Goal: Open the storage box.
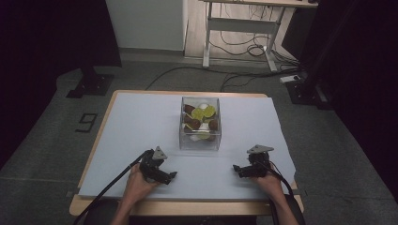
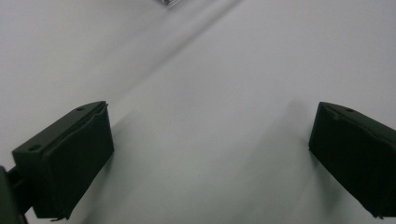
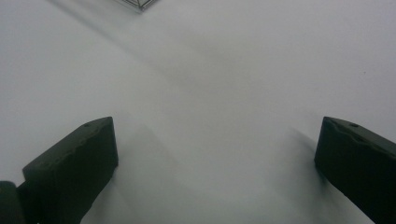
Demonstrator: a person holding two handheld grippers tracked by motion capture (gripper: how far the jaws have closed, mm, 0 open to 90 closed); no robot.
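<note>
A clear plastic box (image 1: 200, 123) stands in the middle of the white-covered table (image 1: 141, 122); inside lie several yellow-green, brown and white pieces. My left gripper (image 1: 170, 177) rests near the front edge, left of the box, and points right. My right gripper (image 1: 237, 169) rests at the front right and points left. In the left gripper view the jaws stand wide apart over bare cloth, my left gripper (image 2: 210, 140) open and empty. In the right gripper view my right gripper (image 3: 217, 149) is open too, with a corner of the box (image 3: 140, 4) at the top edge.
The table's wooden rim (image 1: 187, 206) shows along the front. Beyond the table lie floor cables (image 1: 234, 47), a white desk frame (image 1: 239, 28) and black stands (image 1: 91, 84) on the grey floor. Dark curtains close both sides.
</note>
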